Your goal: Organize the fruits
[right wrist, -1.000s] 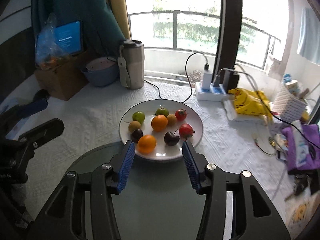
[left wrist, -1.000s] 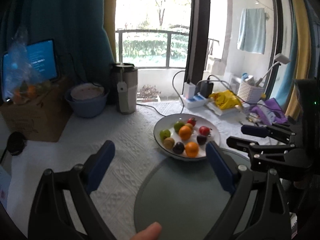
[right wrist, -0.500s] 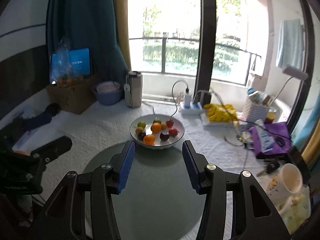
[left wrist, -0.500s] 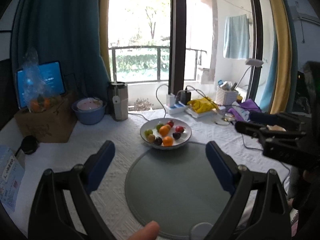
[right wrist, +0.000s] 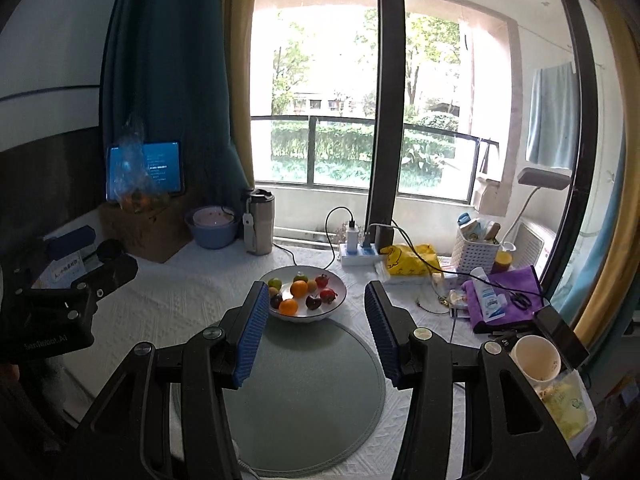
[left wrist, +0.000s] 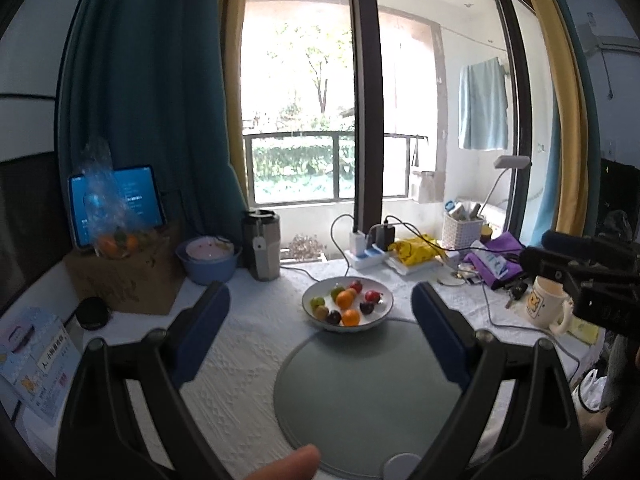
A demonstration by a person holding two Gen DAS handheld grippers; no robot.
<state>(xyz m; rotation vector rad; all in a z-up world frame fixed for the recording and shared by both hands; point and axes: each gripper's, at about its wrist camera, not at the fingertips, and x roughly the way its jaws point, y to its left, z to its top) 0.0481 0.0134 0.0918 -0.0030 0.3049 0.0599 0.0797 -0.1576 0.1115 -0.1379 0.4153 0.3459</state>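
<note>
Retreating up and away from fruit plate [left wrist: 347,312]; left gripper [left wrist: 320,320] gaping wide, right gripper [right wrist: 316,326] half-open, both empty; sorting apparently finishing.

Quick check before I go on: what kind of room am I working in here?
Most likely a lived-in home room beside a balcony. A cloth-covered table holds a plate of fruit, a power strip with chargers and a mug, and curtains frame a glass balcony door.
</note>
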